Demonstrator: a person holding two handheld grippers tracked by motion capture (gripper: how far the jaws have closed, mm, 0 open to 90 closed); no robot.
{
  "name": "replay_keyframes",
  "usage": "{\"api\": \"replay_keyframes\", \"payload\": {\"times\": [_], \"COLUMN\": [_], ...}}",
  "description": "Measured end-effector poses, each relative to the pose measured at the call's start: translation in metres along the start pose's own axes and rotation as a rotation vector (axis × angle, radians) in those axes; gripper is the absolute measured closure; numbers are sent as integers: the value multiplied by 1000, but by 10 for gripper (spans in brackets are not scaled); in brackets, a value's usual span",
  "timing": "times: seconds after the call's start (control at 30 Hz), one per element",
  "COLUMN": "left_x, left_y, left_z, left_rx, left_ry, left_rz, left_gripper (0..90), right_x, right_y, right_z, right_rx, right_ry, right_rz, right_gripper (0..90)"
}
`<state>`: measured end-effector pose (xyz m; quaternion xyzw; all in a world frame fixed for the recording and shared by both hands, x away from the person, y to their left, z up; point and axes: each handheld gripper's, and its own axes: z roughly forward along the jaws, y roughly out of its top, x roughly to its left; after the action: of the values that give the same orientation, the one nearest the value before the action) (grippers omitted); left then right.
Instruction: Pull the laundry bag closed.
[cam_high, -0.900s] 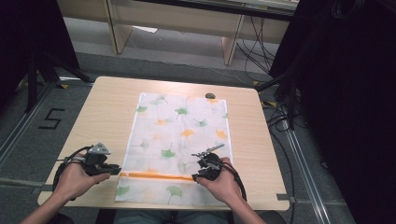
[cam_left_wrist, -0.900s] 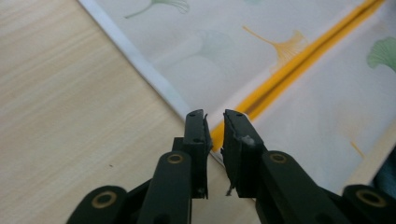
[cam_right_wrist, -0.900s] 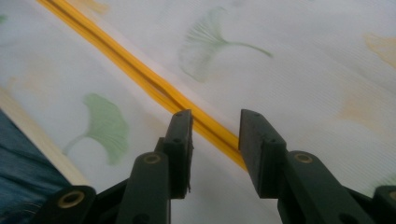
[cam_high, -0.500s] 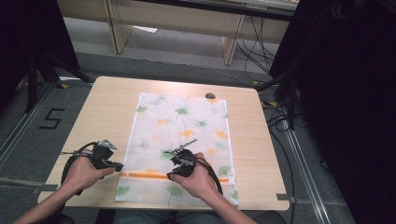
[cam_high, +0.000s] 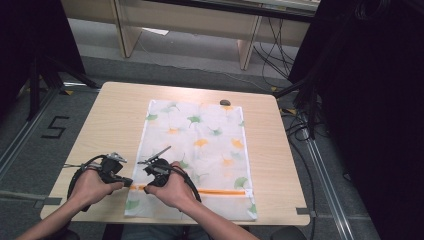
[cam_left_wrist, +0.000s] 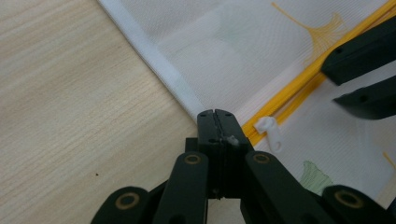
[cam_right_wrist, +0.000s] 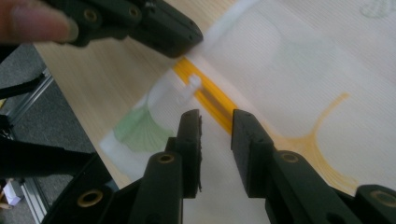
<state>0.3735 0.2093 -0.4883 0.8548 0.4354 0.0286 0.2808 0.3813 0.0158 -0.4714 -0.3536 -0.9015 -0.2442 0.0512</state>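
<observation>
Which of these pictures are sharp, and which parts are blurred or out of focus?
High view: evenly lit, fairly sharp, dark at both sides. Left gripper view: wood grain, mesh bag and white zipper pull are crisp. Right gripper view: softer; the zipper pull and fingertip are blurred, while the right claw is clearer.

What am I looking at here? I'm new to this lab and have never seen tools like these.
A person sits at a wooden table and holds a hand-operated two-jaw gripper in each hand. One picture comes from a fixed camera above; the other two come from small cameras riding on each gripper, looking along its black jaws. On the table lies a flat white mesh bag printed with leaves, with a yellow zipper across its near end. The left gripper is shut on the bag's edge beside the zipper's end. The right gripper is open, its jaws just short of the white zipper pull. A small dark object lies by the bag's far edge.
</observation>
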Motion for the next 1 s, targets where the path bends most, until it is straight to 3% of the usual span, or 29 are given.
{"api": "replay_keyframes", "payload": {"times": [0.03, 0.07, 0.1, 0.13, 0.17, 0.2, 0.27, 0.3, 0.33, 0.37, 0.4, 0.43, 0.57, 0.6, 0.63, 0.67, 0.7, 0.73, 0.87, 0.9, 1.0], "left_x": [0, 0, -5, -5, -4, -4, -2, -3, -1, -1, -1, -4, -3, -5, -5, -1, -3, -3, -2, -3, 0], "left_y": [0, 1, 1, 1, 0, -1, -2, -3, -3, -4, -4, -5, -5, -6, -6, -6, -6, -6, -6, -7, -7], "left_z": [0, -4, -3, -3, -3, -2, -3, -2, -3, -2, -1, 1, 0, 2, 2, 0, 1, 1, 0, 1, 1], "left_rx": [0, 9, -13, -13, 10, 18, 60, 38, 63, 65, 67, 41, 61, 35, 35, 66, 52, 52, 64, 52, 78], "left_ry": [0, -2, 0, 0, -6, -6, -3, 4, 2, -5, -4, -3, -12, -8, -8, -9, -7, -7, -5, -4, -9], "left_rz": [0, 41, 4, 4, 37, 35, 72, 40, 67, 67, 69, 33, 49, 15, 15, 56, 31, 31, 47, 34, 58], "left_gripper": [889, 889, 889, 888, 888, 888, 889, 888, 887, 887, 887, 886, 884, 883, 883, 882, 882, 882, 883, 883, 882], "right_x": [1, 8, 5, 4, 4, 8, 9, 16, 10, 16, 16, 17, 18, 19, 19, 19, 19, 19, 23, 23, 26], "right_y": [2, 7, 7, 8, 8, 11, 13, 15, 14, 16, 16, 16, 17, 17, 17, 17, 17, 17, 17, 16, 14], "right_z": [2, 7, 8, 10, 10, 12, 18, 21, 22, 24, 27, 30, 33, 36, 36, 35, 35, 35, 35, 36, 36], "right_rx": [0, -28, -8, -4, -4, 9, 15, -16, 7, -8, -5, 1, 0, -2, -2, 1, 3, 3, 14, 3, -5], "right_ry": [4, 23, 2, -13, -13, -2, -15, 12, -19, 16, 9, 9, 0, -7, -7, -11, -16, -16, -39, -49, -76], "right_rz": [1, 67, 4, -30, -30, 8, -6, 88, -8, 75, 73, 84, 76, 100, 100, 92, 89, 89, 116, 96, 87], "right_gripper": [730, 726, 723, 721, 721, 719, 716, 715, 715, 714, 713, 710, 706, 717, 717, 719, 725, 725, 740, 741, 771]}}
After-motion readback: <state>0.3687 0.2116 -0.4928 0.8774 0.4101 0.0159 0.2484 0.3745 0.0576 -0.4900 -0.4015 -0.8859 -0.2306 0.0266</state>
